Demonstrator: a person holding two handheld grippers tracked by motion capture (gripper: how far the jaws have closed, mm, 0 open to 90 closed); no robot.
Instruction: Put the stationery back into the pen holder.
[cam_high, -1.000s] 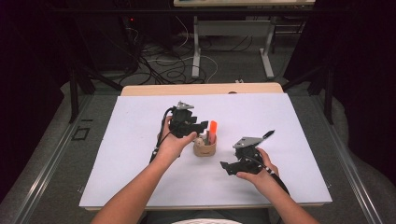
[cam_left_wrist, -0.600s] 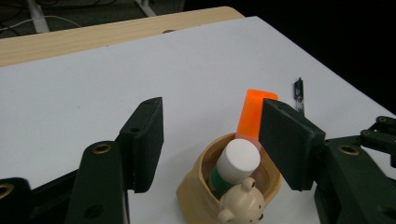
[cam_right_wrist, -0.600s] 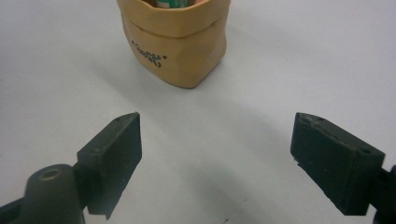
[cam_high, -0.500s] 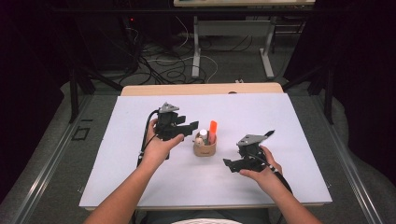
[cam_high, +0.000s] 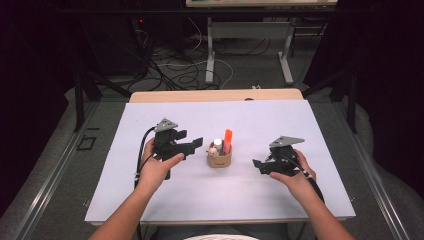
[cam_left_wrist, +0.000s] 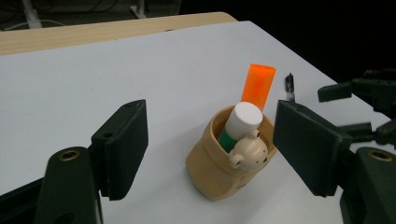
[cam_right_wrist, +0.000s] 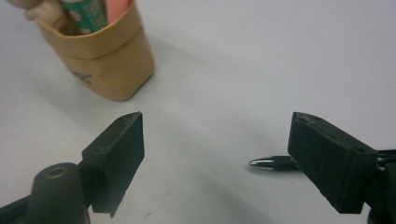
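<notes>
Standing: one holder (cam_left_wrist: 219, 170) (two items inside), one pen (cam_right_wrist: 273, 163), two tools.

The high view looks forward and down from above the person's side, taking in the whole white table (cam_high: 150, 200) from well back. The left gripper view sits low and close, facing right across the table toward the tan holder (cam_left_wrist: 219, 172). The right gripper view, also low and close, faces left, catching that holder (cam_right_wrist: 112, 65) at its far left. All three views share the holder.
</notes>
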